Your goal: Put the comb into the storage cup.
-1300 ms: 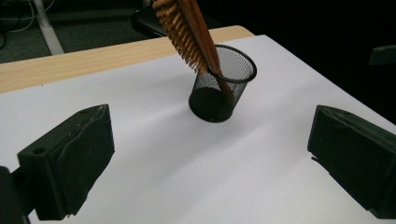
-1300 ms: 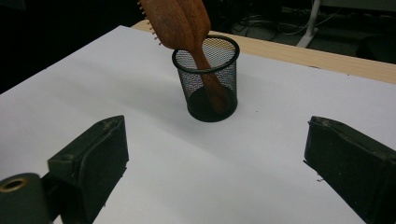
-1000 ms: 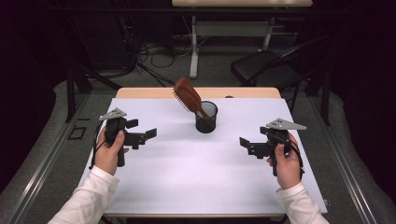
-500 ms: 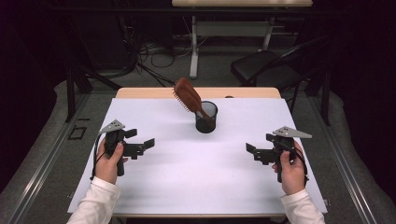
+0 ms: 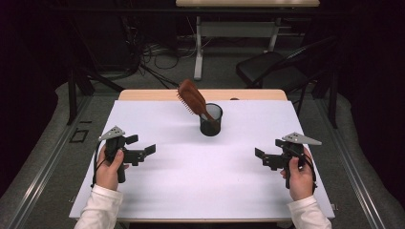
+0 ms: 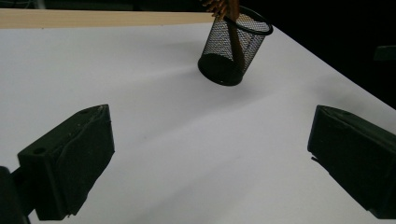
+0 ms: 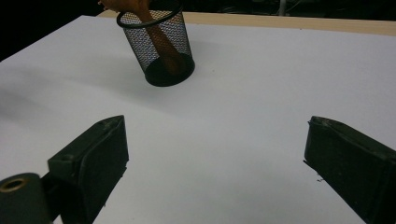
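A black mesh cup [image 5: 210, 120] stands upright on the white table [image 5: 200, 181], toward its far middle. A brown hairbrush [image 5: 192, 98] leans in it, handle down, head tilted up to the left. The cup [image 6: 232, 46] appears ahead between my left gripper's jaws, and the cup [image 7: 161, 46] also stands ahead of my right gripper, with the brush handle [image 7: 161, 42] visible through the mesh. My left gripper [image 5: 144, 153] hovers open at the table's left, holding nothing. At the right, my right gripper [image 5: 264, 158] is open and empty too.
A wooden strip [image 5: 143, 95] runs along the table's far edge. Beyond it are a dark chair [image 5: 272, 71], a white desk frame [image 5: 229, 31] and cables on the floor. Broad bare white surface lies between the grippers and the cup.
Both hands have drawn back toward the near edge of the table and slightly outward. The cup and hairbrush have not moved. Both grippers stay open.
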Demonstrator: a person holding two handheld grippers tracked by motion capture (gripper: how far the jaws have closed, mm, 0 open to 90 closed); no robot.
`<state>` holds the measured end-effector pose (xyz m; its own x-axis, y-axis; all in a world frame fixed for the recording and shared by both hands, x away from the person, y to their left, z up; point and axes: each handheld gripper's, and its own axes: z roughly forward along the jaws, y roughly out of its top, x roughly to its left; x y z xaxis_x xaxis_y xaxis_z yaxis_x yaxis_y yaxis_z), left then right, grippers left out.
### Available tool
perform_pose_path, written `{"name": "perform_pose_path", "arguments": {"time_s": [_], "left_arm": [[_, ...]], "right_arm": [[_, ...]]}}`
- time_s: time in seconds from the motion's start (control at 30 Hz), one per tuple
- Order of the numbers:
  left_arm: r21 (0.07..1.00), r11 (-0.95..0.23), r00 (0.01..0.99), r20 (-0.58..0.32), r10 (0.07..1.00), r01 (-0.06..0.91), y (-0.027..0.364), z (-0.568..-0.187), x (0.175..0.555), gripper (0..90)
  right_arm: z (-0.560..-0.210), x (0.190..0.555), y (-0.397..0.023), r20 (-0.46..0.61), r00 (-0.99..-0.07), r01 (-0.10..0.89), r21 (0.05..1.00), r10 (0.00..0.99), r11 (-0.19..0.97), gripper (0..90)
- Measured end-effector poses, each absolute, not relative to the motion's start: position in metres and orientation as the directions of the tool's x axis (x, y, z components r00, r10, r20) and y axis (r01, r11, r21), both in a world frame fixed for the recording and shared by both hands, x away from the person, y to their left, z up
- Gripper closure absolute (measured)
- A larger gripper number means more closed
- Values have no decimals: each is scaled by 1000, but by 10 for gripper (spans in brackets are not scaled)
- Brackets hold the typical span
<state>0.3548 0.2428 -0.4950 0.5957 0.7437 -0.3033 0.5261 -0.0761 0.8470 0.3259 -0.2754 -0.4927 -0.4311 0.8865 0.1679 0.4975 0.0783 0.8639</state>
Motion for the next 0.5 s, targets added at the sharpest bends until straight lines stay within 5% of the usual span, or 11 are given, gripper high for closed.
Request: {"name": "perform_pose_path", "arguments": {"time_s": [0.5], "left_arm": [[850,-92,564,-260,784,519,246,-506,352,6]], "right_arm": [[-501,324,-275,147,-428,495,863,892,96,61]]}}
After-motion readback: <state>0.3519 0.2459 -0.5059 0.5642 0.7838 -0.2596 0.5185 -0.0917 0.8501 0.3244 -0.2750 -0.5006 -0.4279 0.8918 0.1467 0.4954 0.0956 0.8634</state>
